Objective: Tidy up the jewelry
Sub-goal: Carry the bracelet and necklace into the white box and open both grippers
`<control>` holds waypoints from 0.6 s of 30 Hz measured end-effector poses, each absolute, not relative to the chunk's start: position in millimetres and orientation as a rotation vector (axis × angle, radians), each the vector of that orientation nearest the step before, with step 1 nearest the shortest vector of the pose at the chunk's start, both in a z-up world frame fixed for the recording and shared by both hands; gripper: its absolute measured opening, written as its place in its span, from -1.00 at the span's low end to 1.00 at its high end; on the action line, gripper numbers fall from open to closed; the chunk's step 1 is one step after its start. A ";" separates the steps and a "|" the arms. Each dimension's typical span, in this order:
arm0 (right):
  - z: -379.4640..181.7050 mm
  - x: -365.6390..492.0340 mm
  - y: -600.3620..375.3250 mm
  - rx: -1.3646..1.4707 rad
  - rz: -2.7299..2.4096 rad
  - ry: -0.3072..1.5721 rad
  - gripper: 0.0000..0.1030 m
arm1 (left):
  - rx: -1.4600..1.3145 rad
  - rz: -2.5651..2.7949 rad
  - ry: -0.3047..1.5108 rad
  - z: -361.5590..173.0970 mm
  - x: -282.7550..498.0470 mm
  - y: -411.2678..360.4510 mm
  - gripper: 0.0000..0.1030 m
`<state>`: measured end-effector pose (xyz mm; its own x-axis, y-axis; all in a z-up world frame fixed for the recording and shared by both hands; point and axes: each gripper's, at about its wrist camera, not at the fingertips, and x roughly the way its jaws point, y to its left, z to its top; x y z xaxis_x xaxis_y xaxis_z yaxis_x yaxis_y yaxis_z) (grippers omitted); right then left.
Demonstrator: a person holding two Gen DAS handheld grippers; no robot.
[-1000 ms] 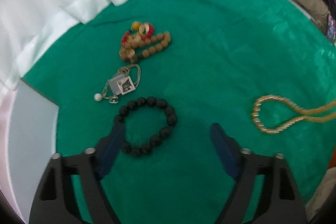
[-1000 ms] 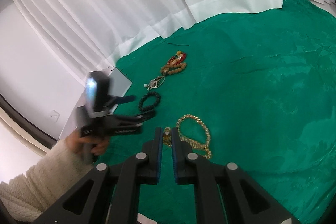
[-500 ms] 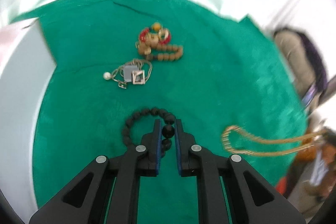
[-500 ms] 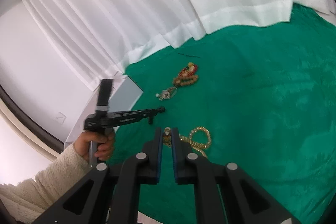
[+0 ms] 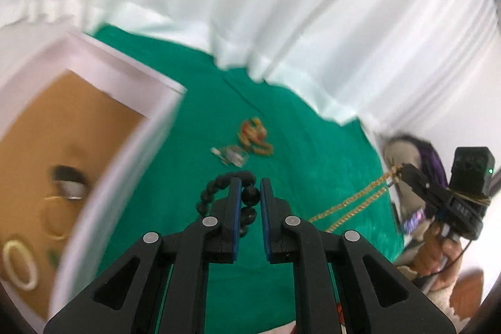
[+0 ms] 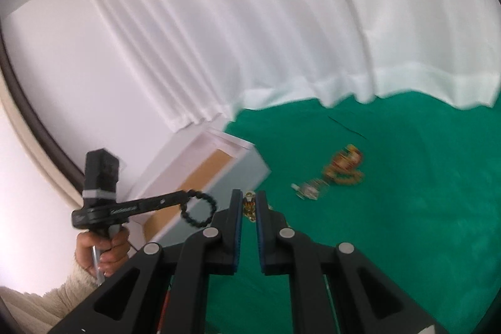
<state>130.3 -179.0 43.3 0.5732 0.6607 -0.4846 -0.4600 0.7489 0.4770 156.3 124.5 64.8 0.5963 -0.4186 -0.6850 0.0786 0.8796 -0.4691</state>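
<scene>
My left gripper [image 5: 250, 191] is shut on a black bead bracelet [image 5: 216, 188] and holds it lifted above the green cloth [image 5: 300, 152]; the bracelet also shows hanging in the right wrist view [image 6: 200, 210]. A white box [image 5: 125, 165] with a tan floor stands at the left, holding rings and small pieces. My right gripper [image 6: 249, 202] is shut on a gold chain's pendant [image 6: 249, 204]; the gold chain [image 5: 353, 204] hangs from it in the left wrist view. A wooden and red bead pile [image 5: 255, 136] and a silver pendant necklace [image 5: 231, 155] lie on the cloth.
White curtains [image 6: 281, 21] hang behind the table. The white box [image 6: 216, 174] stands at the cloth's left edge. A beige and purple bundle [image 5: 407, 152] lies at the far right.
My left gripper closed on the black bracelet and lifted it toward the white box. My right gripper rose with the gold chain held.
</scene>
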 end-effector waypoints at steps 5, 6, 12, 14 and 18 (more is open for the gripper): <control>90.7 153.7 -112.6 0.253 0.784 0.636 -0.84 | -0.448 -0.138 0.801 103.5 119.9 195.5 -0.81; 98.0 157.1 -100.0 0.243 0.802 0.622 -0.84 | -0.444 -0.096 0.787 108.3 111.9 211.8 -0.81; 125.9 190.6 -13.4 0.213 0.920 0.582 -0.84 | -0.424 0.105 0.781 97.6 94.9 280.8 -0.81; 126.4 203.3 17.8 0.205 0.946 0.577 -0.84 | -0.422 0.152 0.793 83.3 99.1 297.3 -0.81; 106.9 232.9 72.7 0.184 0.969 0.615 -0.84 | -0.433 0.216 0.851 40.5 116.4 325.5 -0.81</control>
